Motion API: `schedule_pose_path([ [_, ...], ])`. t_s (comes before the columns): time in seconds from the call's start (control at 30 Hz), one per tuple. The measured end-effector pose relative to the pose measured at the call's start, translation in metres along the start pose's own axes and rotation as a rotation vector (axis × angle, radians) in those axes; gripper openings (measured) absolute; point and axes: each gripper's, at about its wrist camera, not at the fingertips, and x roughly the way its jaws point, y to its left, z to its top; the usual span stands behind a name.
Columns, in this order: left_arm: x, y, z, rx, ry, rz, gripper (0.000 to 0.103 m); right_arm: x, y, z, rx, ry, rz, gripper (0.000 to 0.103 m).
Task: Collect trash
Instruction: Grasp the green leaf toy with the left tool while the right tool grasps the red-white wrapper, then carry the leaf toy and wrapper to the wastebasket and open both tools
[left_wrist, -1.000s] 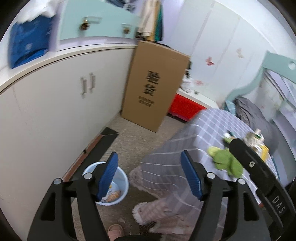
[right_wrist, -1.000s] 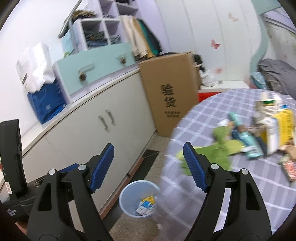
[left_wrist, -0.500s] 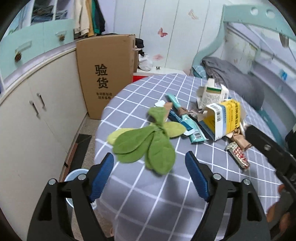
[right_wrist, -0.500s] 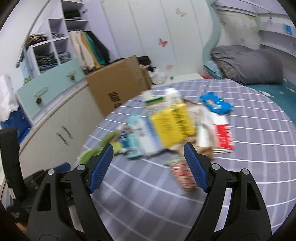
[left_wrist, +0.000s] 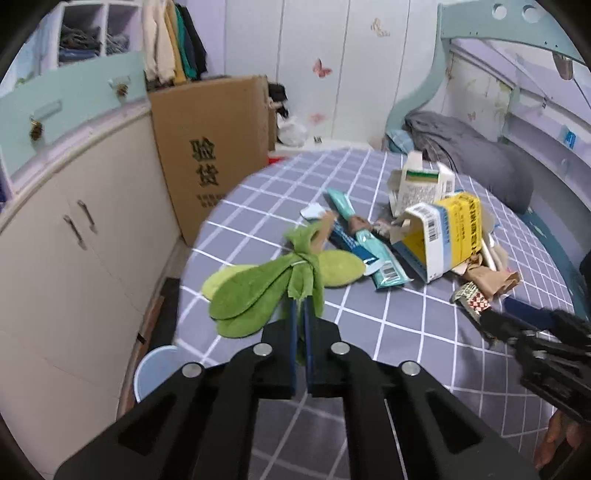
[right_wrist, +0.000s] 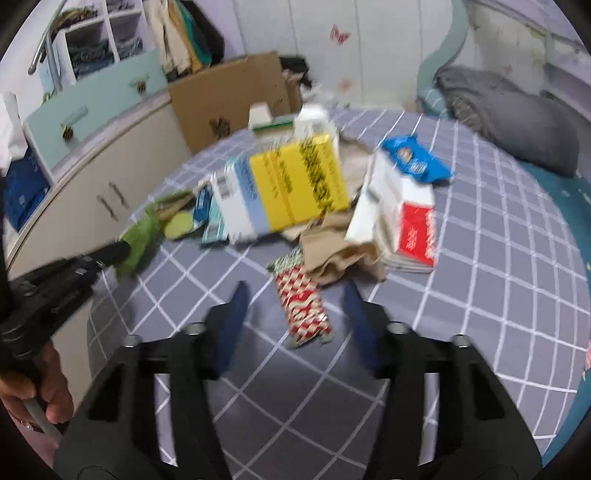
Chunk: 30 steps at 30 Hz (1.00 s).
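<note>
A pile of trash lies on the round checked table (left_wrist: 406, 332). My left gripper (left_wrist: 300, 314) is shut on the lower edge of a green leaf-shaped cloth (left_wrist: 266, 288), which also shows in the right wrist view (right_wrist: 142, 236). Beside it lie a teal wrapper (left_wrist: 373, 251) and a yellow and blue carton (left_wrist: 443, 236), also in the right wrist view (right_wrist: 291, 192). My right gripper (right_wrist: 295, 295) is open, its fingers on either side of a red and white patterned wrapper (right_wrist: 303, 302) lying flat on the table; that wrapper shows in the left wrist view (left_wrist: 472, 299).
A light blue bin (left_wrist: 159, 373) stands on the floor below the table's left edge, by white cabinets (left_wrist: 74, 258). A brown cardboard box (left_wrist: 210, 162) stands behind. A white and red box (right_wrist: 406, 218), a blue packet (right_wrist: 413, 162) and brown paper (right_wrist: 340, 251) lie in the pile.
My left gripper has closed on the green cloth. My right gripper has come down and forward over the red and white wrapper, still open.
</note>
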Motion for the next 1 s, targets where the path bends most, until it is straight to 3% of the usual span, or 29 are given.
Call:
schedule_pose_path([
  [0.07, -0.013, 0.001, -0.003, -0.018, -0.026, -0.015, 0.003, 0.006, 0.0, -0.002, -0.001, 0.032, -0.013, 0.045],
  [0.2, -0.028, 0.004, -0.007, -0.039, -0.058, -0.029, 0.003, 0.007, 0.003, -0.001, -0.023, 0.042, -0.023, 0.026],
  [0.3, -0.035, 0.006, -0.008, -0.048, -0.074, -0.04, 0.003, 0.01, 0.006, 0.002, -0.032, 0.044, 0.0, 0.022],
  [0.7, -0.071, 0.04, -0.013, -0.125, -0.151, -0.108, 0.003, -0.014, 0.05, 0.003, -0.069, -0.029, 0.107, 0.016],
  [0.83, -0.082, 0.061, -0.012, -0.161, -0.184, -0.1, 0.003, -0.02, 0.076, 0.011, -0.089, -0.048, 0.185, 0.016],
  [1.0, -0.086, 0.109, -0.019, -0.218, -0.186, -0.025, 0.003, -0.012, 0.122, 0.011, -0.134, -0.049, 0.265, 0.016],
])
